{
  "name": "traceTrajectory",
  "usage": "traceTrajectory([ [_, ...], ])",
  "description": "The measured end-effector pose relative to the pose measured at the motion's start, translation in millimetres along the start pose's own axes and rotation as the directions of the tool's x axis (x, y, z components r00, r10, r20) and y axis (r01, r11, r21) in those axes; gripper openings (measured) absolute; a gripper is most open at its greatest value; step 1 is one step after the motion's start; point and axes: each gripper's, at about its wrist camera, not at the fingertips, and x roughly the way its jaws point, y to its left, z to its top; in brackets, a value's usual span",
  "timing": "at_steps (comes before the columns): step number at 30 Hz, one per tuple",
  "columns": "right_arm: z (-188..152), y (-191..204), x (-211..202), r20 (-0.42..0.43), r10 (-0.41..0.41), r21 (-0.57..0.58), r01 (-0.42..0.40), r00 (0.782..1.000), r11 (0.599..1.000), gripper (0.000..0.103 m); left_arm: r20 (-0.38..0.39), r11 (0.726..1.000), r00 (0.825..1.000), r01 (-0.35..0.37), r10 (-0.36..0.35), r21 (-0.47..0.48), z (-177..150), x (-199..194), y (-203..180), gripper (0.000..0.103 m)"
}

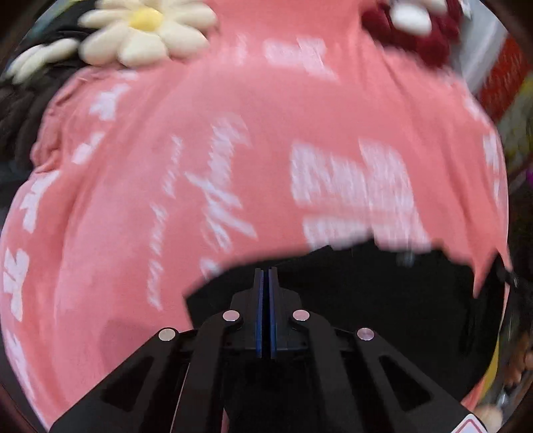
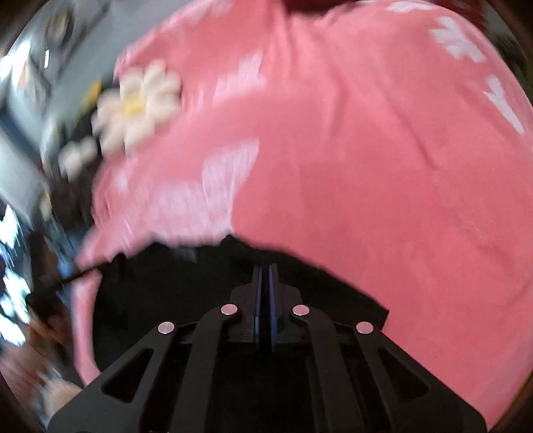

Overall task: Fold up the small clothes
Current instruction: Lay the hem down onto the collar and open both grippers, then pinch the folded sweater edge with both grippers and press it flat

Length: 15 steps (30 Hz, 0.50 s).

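A pink garment (image 1: 206,173) with blurred white lettering and white motifs fills most of both wrist views, spread wide ahead of and above the two grippers. In the left wrist view its lower edge curves over a black surface (image 1: 366,299) just beyond the fingertips; in the right wrist view the same pink garment (image 2: 383,186) sweeps from upper left to lower right, its hem passing right in front of the gripper.

A dark fuzzy textile (image 1: 23,110) with white daisy shapes (image 1: 146,30) lies at the cloth's far left edge, and a red fuzzy patch (image 1: 416,36) shows at its far right. The daisy (image 2: 136,106) shows again, smeared, in the right view.

The left gripper (image 1: 266,271) has its blue-padded fingers pressed together with only a hairline seam between them; no cloth is visible between them. The right gripper (image 2: 265,268) likewise has its fingers closed, tips just short of the pink hem, holding nothing that can be seen.
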Motion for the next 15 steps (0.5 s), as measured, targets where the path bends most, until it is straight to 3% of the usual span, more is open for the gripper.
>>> traceTrajectory([
  [2,-1,-26,15,-0.025,-0.127,0.043,0.128,0.992,0.991,0.003,0.024,0.997,0.999,-0.044,0.045,-0.070,6,2,11,0.001],
  [3,-6,-40,28,-0.079,-0.192,0.060,0.197,0.978,0.979,0.005,0.033,0.990,0.994,-0.097,0.101,-0.106,7,5,17,0.001],
  [5,-16,-51,32,-0.128,-0.213,0.099,0.226,0.969,0.969,0.007,0.028,0.979,0.989,-0.139,0.145,-0.147,7,10,27,0.009],
  [7,-25,-45,18,-0.093,-0.201,0.079,0.208,0.975,0.975,0.009,-0.013,0.973,0.994,-0.108,0.108,-0.203,3,9,36,0.039],
  [9,-37,-36,2,-0.070,-0.210,0.050,0.213,0.975,0.976,0.033,0.006,0.973,0.997,-0.073,0.076,-0.219,-7,-5,41,0.049],
  [10,-43,-34,-5,-0.062,-0.207,0.050,0.210,0.976,0.976,0.058,0.018,0.977,0.996,-0.076,0.082,-0.201,-16,-17,41,0.058],
  [11,-49,-34,-12,-0.054,-0.198,0.055,0.201,0.979,0.978,0.066,0.033,0.980,0.996,-0.080,0.088,-0.181,-26,-28,40,0.060],
  [15,-92,-30,-46,-0.066,-0.151,0.087,0.157,0.986,0.984,0.066,0.018,0.990,0.998,-0.053,0.056,-0.130,-75,-58,37,0.069],
])
